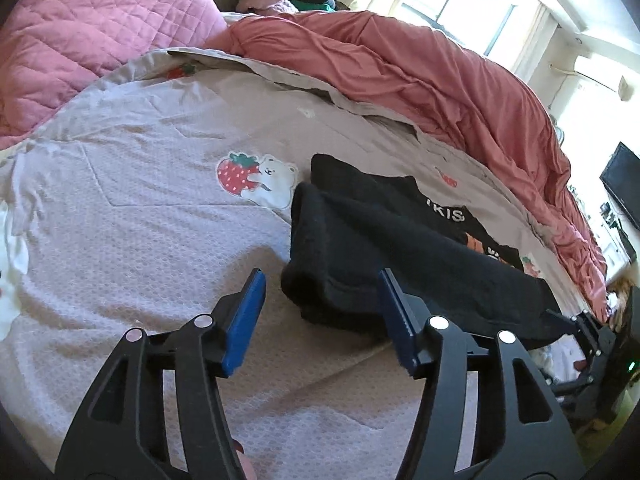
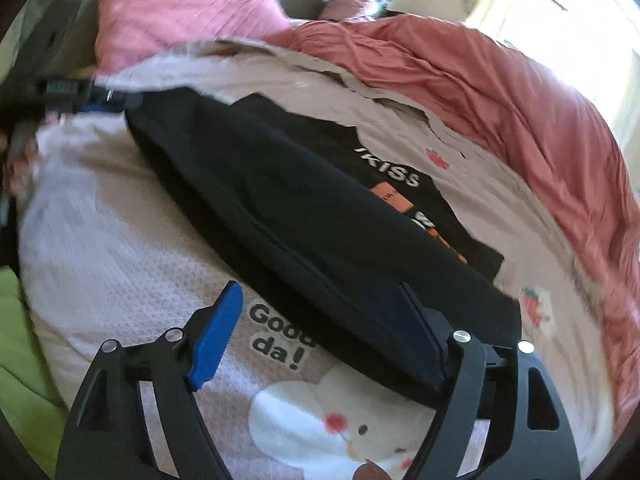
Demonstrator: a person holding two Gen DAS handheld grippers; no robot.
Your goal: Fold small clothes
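From the left wrist we see our left claw (image 1: 322, 312) spread and empty just before one black T-shirt (image 1: 400, 248), folded lengthwise on the bed (image 1: 140, 220), likely released to settle flat. From the right wrist, our right claw (image 2: 320, 332) gapes too, pinching nothing, straddling the T-shirt's near edge.

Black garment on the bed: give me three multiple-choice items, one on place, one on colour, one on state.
1. Where does the black garment lie?
A. on the pale bedspread
B. on the pink pillow
C. on the floor

2. What colour are the pads?
A. red
B. blue
C. green

3. The left gripper is:
A. shut on the garment
B. shut, empty
C. open

A: bedspread shows around it.
B: blue in both views.
C: pads stand apart, pressing nothing.
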